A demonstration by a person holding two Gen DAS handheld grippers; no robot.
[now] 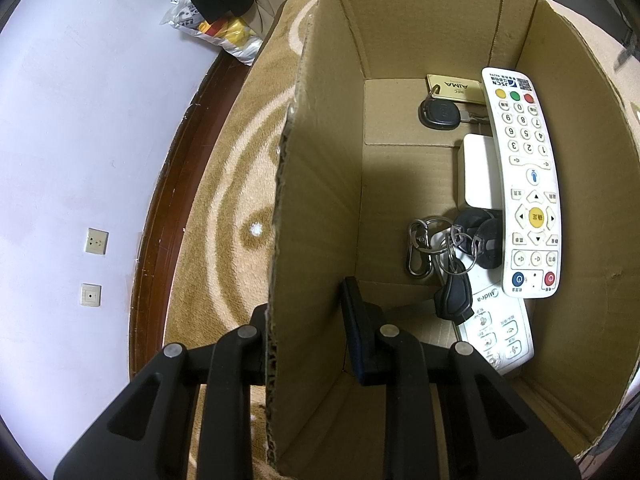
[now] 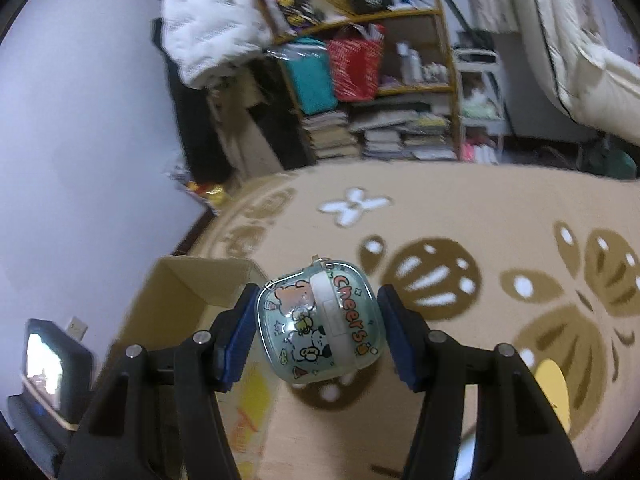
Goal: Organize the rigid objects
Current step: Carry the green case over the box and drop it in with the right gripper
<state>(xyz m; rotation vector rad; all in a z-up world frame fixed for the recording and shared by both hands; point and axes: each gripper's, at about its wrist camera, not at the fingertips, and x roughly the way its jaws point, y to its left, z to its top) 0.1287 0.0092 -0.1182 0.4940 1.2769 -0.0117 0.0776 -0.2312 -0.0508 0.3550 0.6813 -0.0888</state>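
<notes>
A cardboard box stands on the carpet. In it lie a white JSCN remote, a white Midea remote, a bunch of keys with black fobs, a gold AIMA tag with a black fob, and a white block. My left gripper straddles the box's left wall, one finger inside, one outside, gripping it. My right gripper is shut on a clear teal earbud case with cartoon stickers and "Cheers", held above the carpet right of the box.
The beige patterned carpet covers the floor. A white wall with two sockets runs along the left. A cluttered shelf with books and bags stands at the back. A snack bag lies by the wall.
</notes>
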